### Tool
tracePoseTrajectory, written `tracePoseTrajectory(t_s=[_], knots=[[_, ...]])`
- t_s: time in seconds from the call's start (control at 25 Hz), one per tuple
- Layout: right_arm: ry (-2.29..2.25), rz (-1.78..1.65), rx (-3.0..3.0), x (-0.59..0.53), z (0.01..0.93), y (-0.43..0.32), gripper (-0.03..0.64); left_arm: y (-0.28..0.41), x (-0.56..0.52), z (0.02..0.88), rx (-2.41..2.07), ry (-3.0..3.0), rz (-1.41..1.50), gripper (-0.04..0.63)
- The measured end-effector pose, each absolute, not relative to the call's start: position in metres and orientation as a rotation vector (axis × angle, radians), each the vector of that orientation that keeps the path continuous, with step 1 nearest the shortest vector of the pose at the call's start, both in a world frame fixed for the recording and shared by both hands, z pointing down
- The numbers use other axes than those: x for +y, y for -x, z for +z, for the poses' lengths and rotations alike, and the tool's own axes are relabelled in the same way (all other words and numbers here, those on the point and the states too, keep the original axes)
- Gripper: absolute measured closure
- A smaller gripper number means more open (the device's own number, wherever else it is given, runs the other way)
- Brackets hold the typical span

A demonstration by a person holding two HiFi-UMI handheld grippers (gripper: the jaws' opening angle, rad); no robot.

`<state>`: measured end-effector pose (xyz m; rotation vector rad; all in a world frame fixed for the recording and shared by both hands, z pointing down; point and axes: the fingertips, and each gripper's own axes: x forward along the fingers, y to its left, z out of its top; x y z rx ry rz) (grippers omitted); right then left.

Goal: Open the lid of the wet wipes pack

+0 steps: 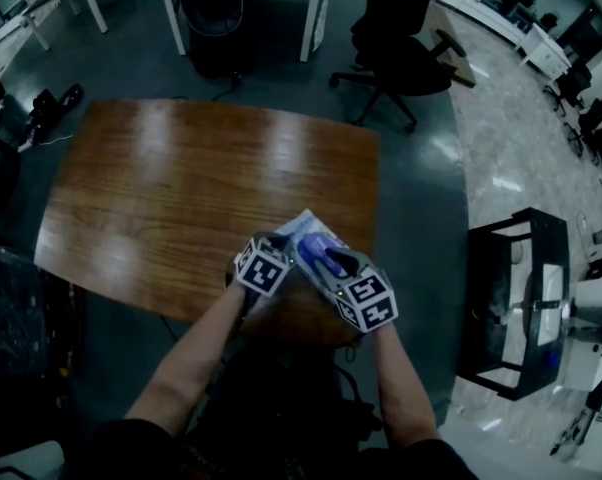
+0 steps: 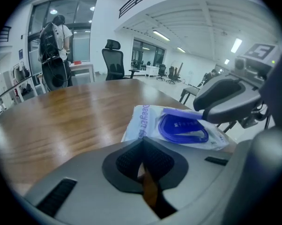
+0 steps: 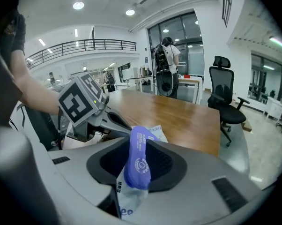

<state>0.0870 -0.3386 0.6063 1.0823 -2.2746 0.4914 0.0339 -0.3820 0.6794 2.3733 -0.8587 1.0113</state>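
1. The fingers of the left gripper are pressed together. Only a brown sliver of the counter shows in the slit below their tips, and nothing is held between them. In the head view this gripper reaches the pack from about 7 o'clock, its tips right at the pack's near-left edge.
2. The wet wipes pack lies flat on the wooden counter, at about 4 o'clock on the top and close to the near edge. It is white with blue print, and its blue oval lid is on the upper face.
3. The fingers of the right gripper are pinching the lid. It stands edge-on between the two dark pads, with the pale wrapper hanging just below it. In the head view this gripper comes in from about 5 o'clock, and the two marker cubes sit side by side over the pack.
4. A black office chair stands on the floor at about 1 o'clock, beyond the counter's far-right corner. A dark frame stand is at 3 o'clock, well apart from the counter.
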Motion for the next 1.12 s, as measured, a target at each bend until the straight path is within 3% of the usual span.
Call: tracePoseTrajectory(t_s=[0.24, 1.12], knots=[[-1.142, 0.374, -2.267, -0.350, 0.582, -0.105, 0.572, -0.034, -0.383, 0.680, -0.855, -2.371, 1.021, 0.591], [-1.400, 0.326, -2.133, -0.415, 0.613, -0.179, 0.586, -0.031, -0.388, 0.679, -0.926, -2.317, 1.025, 0.591]])
